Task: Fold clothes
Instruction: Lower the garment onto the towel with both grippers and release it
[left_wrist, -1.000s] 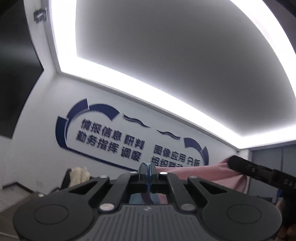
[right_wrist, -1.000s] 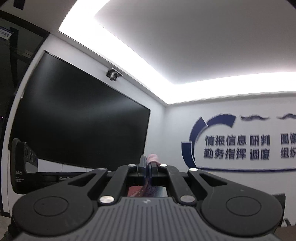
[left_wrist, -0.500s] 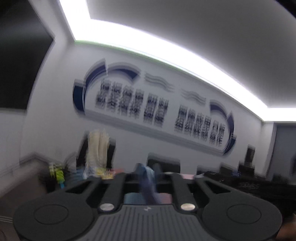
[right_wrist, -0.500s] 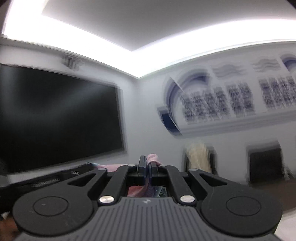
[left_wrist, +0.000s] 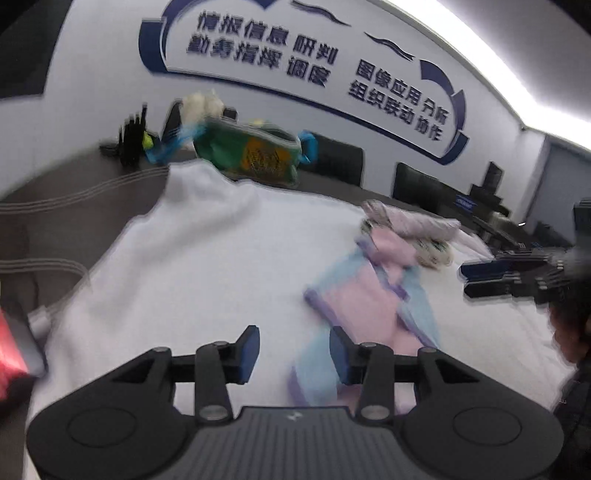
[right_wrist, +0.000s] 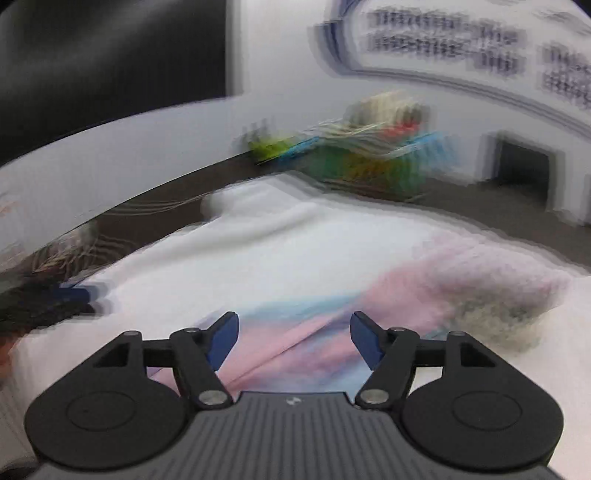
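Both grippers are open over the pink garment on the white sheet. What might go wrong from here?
1. The pink garment lies rumpled and skewed on the white sheet, so a fold started now would likely come out crooked.
2. It touches the clothes pile, so a grab at that end may catch the pile too.
3. Both views are motion-blurred; the left gripper or right gripper could pinch the sheet along with the garment.

Black left tool, blue pads, silver screws, ribbed grey base
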